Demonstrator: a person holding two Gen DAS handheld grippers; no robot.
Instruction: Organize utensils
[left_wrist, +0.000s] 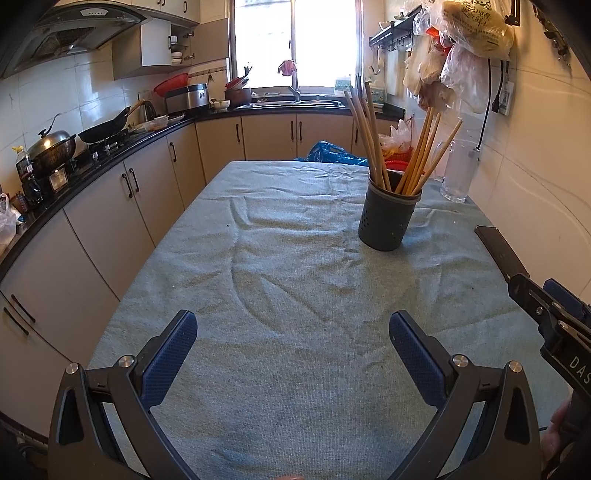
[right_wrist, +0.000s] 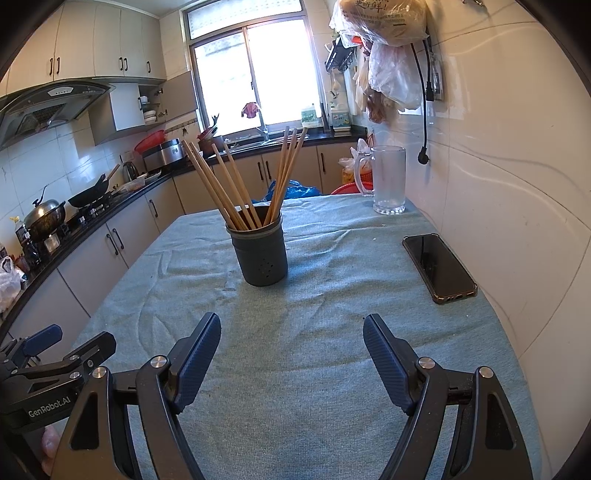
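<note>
Both of my grippers hover above the bench with jaws spread wide and nothing between them. Left gripper: blue ribbed pads apart, only the wrinkled green cloth showing in the gap. Right gripper: same state, pads well apart, nothing held.

Ahead of the left gripper and off to its right stands the dark utensil holder, upright on the cloth, well apart from the fingertips. From the right gripper the holder sits ahead and slightly left. Wooden chopsticks stand in it, fanned into two leaning bunches, one tilting left and one right.

Right of the right gripper, a black phone lies flat, screen up, near the wall. Farther ahead on that side, a clear glass mug stands at the far corner of the bench. Beyond the far edge, a blue plastic bag is partly visible.
</note>
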